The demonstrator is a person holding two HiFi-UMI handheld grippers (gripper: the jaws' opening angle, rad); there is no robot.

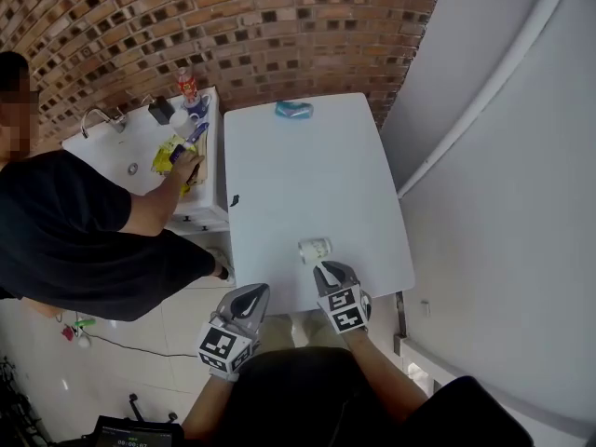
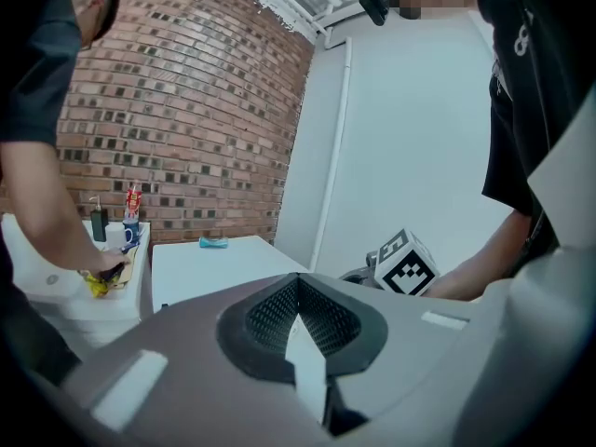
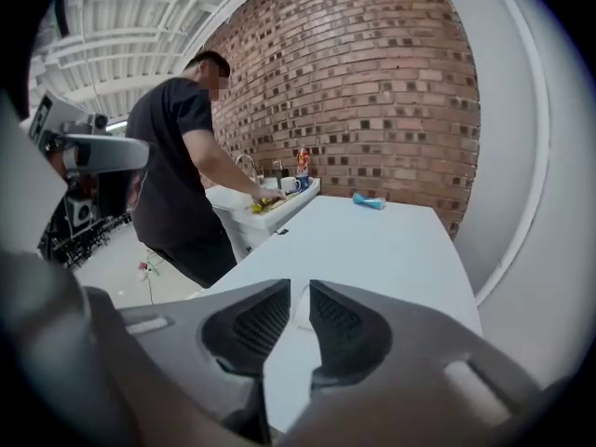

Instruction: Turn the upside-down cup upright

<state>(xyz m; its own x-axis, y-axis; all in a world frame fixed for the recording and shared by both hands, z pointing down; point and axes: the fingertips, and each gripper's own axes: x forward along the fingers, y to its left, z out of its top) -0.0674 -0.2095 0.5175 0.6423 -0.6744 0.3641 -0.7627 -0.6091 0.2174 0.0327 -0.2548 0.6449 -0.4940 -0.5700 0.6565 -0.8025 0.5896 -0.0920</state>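
Inspection finding: the white cup (image 1: 315,248) lies tipped on its side near the front edge of the white table (image 1: 298,170). The right gripper (image 1: 320,267) has its jaws clamped on the cup's wall. The left gripper (image 1: 254,293) hangs just off the table's front edge, jaws together and empty.

- A red brick wall (image 1: 233,26) is running behind a white table (image 1: 307,175).
- A white sink counter (image 1: 121,142) with a faucet (image 1: 98,115) is standing just beside the table's left edge.
- A plain white wall (image 1: 503,212) is closing off the right, with a white pipe (image 1: 484,105) running along it.
- Pale floor tiles (image 1: 158,380) are showing below.
- White ceiling beams (image 3: 121,26) are spanning overhead.
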